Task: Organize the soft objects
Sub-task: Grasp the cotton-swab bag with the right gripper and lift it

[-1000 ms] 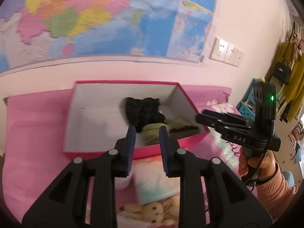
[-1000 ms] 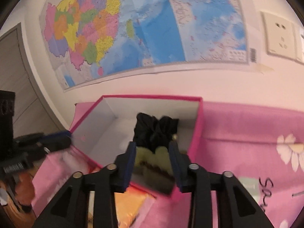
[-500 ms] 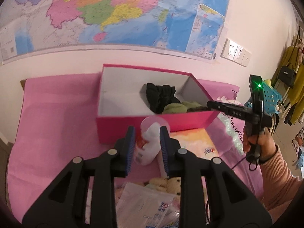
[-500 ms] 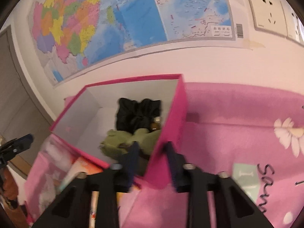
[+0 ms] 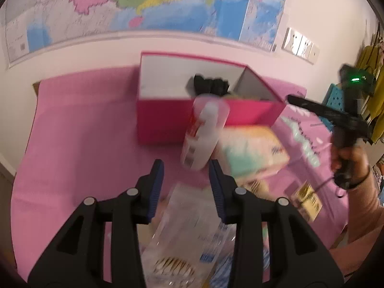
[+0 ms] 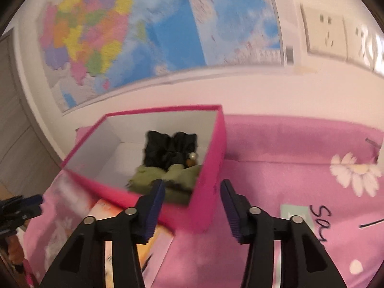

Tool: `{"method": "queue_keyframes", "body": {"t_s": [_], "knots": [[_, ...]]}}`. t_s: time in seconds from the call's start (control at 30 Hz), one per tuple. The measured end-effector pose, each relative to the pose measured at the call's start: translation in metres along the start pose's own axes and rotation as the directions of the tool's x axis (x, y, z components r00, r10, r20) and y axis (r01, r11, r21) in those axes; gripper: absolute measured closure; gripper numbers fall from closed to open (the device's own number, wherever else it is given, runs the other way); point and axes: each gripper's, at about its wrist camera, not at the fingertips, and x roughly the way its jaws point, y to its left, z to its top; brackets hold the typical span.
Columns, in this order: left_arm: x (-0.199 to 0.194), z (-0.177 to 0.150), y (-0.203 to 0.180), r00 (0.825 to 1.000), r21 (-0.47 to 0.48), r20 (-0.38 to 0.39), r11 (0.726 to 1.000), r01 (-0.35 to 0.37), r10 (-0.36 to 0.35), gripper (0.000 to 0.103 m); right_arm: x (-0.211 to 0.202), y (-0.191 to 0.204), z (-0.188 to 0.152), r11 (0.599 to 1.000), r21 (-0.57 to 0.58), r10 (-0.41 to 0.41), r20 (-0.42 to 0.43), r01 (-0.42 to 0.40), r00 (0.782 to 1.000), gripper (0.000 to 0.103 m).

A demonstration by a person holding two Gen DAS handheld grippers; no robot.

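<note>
The pink box (image 6: pixel 206 206) stands open on the pink cloth, with a black cloth (image 6: pixel 170 148) and a green cloth (image 6: pixel 165 180) lying inside. My right gripper (image 6: pixel 192 192) hovers just before the box's near corner. Its jaws are opening and grip nothing. My left gripper (image 5: pixel 186 175) is lower and nearer, its jaws opening too, with nothing between them. Just ahead of it a white bottle (image 5: pixel 204 132) with a clear cap leans, blurred. The box (image 5: pixel 168 124) and black cloth (image 5: pixel 211 86) show behind the bottle.
A pastel soft packet (image 5: pixel 252 148) lies right of the bottle. A clear plastic bag (image 5: pixel 192 228) sits under my left gripper. A hand (image 5: pixel 348 158) holds the right gripper (image 5: pixel 324 112) at the right. The wall with a map (image 6: pixel 144 36) is behind the box.
The green cloth left my right gripper and now lies in the box; that gripper spread its jaws. My left gripper drew back and down towards the bottle and widened.
</note>
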Motion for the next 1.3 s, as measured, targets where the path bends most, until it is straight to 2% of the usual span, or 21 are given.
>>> {"method": "queue_keyframes", "body": {"t_s": [0.1,0.13,0.2,0.27,0.33,0.4,0.5,0.63,0.67,0.7,0.73,0.8,0.83,0.93,1.13,1.17,1.3], "knots": [[-0.003,-0.015,0.005,1.000,-0.021,-0.029,1.000,0.002,-0.002,0.062,-0.025,0.024,-0.013,0.994,-0.052,0.100,0.003,-0.100,0.995,0.046],[-0.005,-0.020,0.006,0.999,-0.030,-0.033,1.000,0.004,-0.005,0.062,-0.031,0.036,-0.020,0.981,-0.070,0.178,-0.022,-0.179,0.984,0.046],[-0.009,-0.031,0.006,0.999,-0.048,-0.043,0.999,0.011,-0.013,0.062,-0.033,0.053,-0.029,0.958,-0.095,0.267,-0.063,-0.272,0.962,0.046],[-0.014,-0.041,0.003,0.999,-0.052,-0.046,0.999,0.008,-0.011,0.062,-0.029,0.080,-0.040,0.917,-0.129,0.362,-0.133,-0.378,0.923,0.046],[-0.020,-0.050,0.001,0.999,-0.054,-0.047,0.998,0.009,-0.012,0.061,-0.020,0.104,-0.048,0.880,-0.157,0.418,-0.188,-0.447,0.889,0.046],[-0.025,-0.056,0.001,0.999,-0.070,-0.048,0.998,0.008,-0.011,0.056,-0.007,0.127,-0.054,0.859,-0.183,0.434,-0.237,-0.479,0.869,0.046],[-0.031,-0.066,0.005,0.999,-0.093,-0.052,0.996,0.006,-0.011,0.055,0.013,0.153,-0.061,0.835,-0.209,0.442,-0.298,-0.509,0.846,0.046],[-0.034,-0.082,0.013,0.997,-0.128,-0.074,0.992,-0.004,-0.006,0.055,0.045,0.174,-0.069,0.831,-0.218,0.412,-0.377,-0.512,0.829,0.046],[-0.033,-0.084,0.015,0.997,-0.135,-0.080,0.991,0.000,-0.011,0.055,0.052,0.178,-0.072,0.824,-0.217,0.414,-0.399,-0.523,0.819,0.047],[-0.033,-0.086,0.016,0.996,-0.140,-0.086,0.990,0.001,-0.013,0.055,0.055,0.179,-0.074,0.825,-0.215,0.410,-0.408,-0.522,0.816,0.048],[-0.031,-0.090,0.017,0.996,-0.143,-0.093,0.990,-0.001,-0.013,0.055,0.060,0.179,-0.074,0.825,-0.215,0.408,-0.415,-0.523,0.814,0.054],[-0.030,-0.094,0.019,0.995,-0.148,-0.102,0.989,-0.003,-0.012,0.055,0.062,0.182,-0.080,0.826,-0.242,0.383,-0.421,-0.509,0.822,0.073],[-0.029,-0.095,0.019,0.994,-0.153,-0.104,0.988,-0.002,-0.014,0.055,0.063,0.181,-0.081,0.831,-0.253,0.369,-0.416,-0.496,0.831,0.086],[-0.028,-0.095,0.021,0.994,-0.159,-0.103,0.987,0.007,-0.023,0.055,0.060,0.174,-0.082,0.831,-0.225,0.393,-0.408,-0.508,0.824,0.092],[-0.032,-0.097,0.024,0.995,-0.168,-0.096,0.986,0.021,-0.037,0.055,0.038,0.154,-0.080,0.847,-0.203,0.405,-0.354,-0.492,0.843,0.095],[-0.033,-0.097,0.024,0.994,-0.172,-0.096,0.985,0.028,-0.045,0.055,0.034,0.148,-0.078,0.853,-0.188,0.410,-0.339,-0.488,0.847,0.099],[-0.032,-0.098,0.020,0.989,-0.173,-0.105,0.981,0.090,-0.109,0.054,0.022,0.129,-0.075,0.874,-0.140,0.411,-0.299,-0.466,0.861,0.100]]}}
